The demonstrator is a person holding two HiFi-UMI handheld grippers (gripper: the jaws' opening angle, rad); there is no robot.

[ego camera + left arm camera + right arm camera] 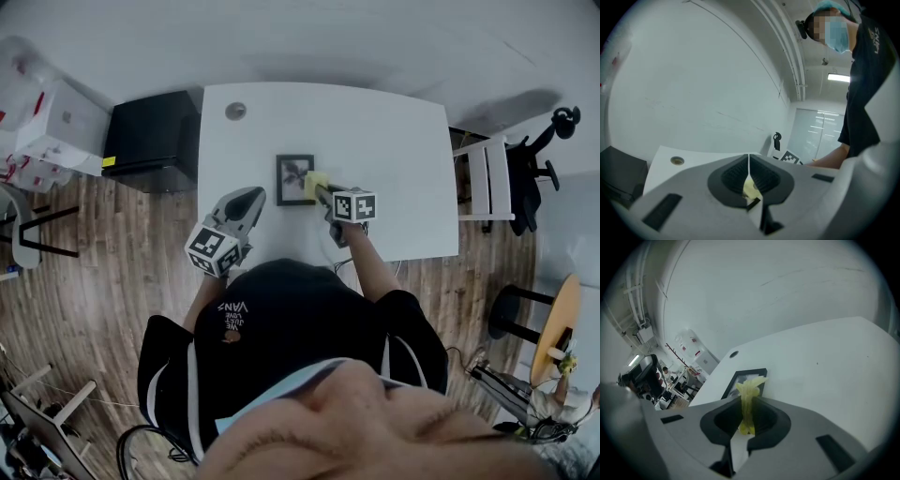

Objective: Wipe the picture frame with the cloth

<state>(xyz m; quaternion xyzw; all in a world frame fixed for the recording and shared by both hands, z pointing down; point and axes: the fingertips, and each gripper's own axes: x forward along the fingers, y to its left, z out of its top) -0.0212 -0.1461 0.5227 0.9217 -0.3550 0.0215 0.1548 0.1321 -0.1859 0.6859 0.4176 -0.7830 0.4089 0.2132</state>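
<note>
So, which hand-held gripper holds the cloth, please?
The right hand-held gripper, shut on the yellow cloth at the picture frame; the left hand-held gripper is shut.

Picture frame on white table

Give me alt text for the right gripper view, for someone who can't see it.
The right gripper has its jaws shut on a bunched yellow cloth, whose free end meets a black picture frame lying flat on a white table. A white wall rises behind.
</note>
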